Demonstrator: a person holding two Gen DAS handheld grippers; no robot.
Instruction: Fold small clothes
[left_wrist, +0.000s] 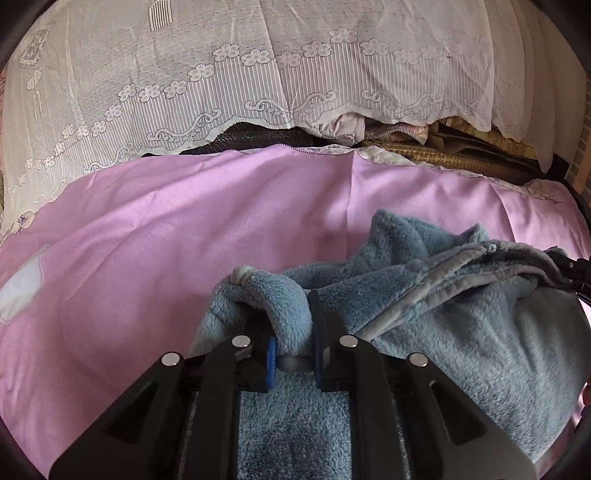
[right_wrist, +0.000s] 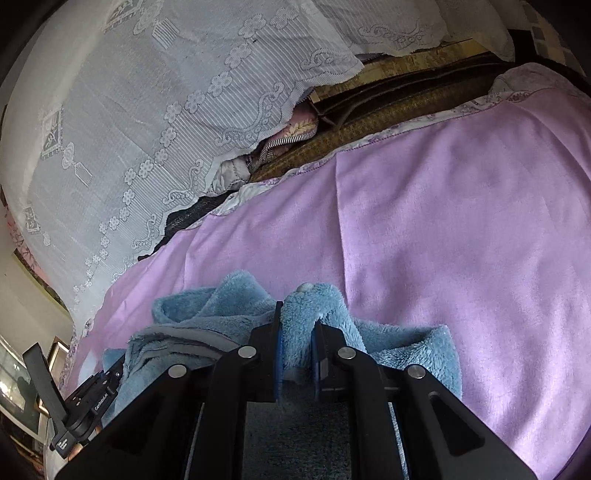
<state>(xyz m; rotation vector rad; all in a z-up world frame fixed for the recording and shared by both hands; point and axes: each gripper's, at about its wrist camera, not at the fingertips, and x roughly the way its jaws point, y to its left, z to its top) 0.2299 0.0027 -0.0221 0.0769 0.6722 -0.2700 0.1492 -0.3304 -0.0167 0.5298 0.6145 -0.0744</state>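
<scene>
garment: blue fleece garment (left_wrist: 461, 317), small, fluffy, grey-trimmed placket with snaps; bunched, not yet flat; held up over the pink bedsheet (left_wrist: 147, 258)
location: garment is slung between both hand-held grippers, lower part draped under the cameras; whether it touches the bed cannot be told
left hand-held gripper (left_wrist: 291, 339): jaws narrow, clamped on a bunched corner of the fleece; a grey-edged tip pokes out ahead of the fingers
right hand-held gripper (right_wrist: 297, 343): jaws narrow, clamped on another fleece corner, tip standing up past the fingers
key relation: fabric is spanned between the two grips; from the left hand-held gripper the bulk runs off to the right, toward the other tool seen at the frame edge; from the right hand-held gripper the bulk runs off to the left, where the left tool body is seen at lower left
long axis: judged to run hand to hand, roughly across the bed; slack in the middle
nearer hand: neither, both already gripped at the ends
next move need: judged that the span must be pulled taut and laid onto the open sheet ahead of both grippers
background: white lace cover (left_wrist: 184, 74) beyond the sheet, woven mat (right_wrist: 369, 118) at its edge
writing: small white print on the left tool body (right_wrist: 100, 402) in the right wrist view, looks like a maker's mark, too small to be read surely; no label read on the garment
</scene>
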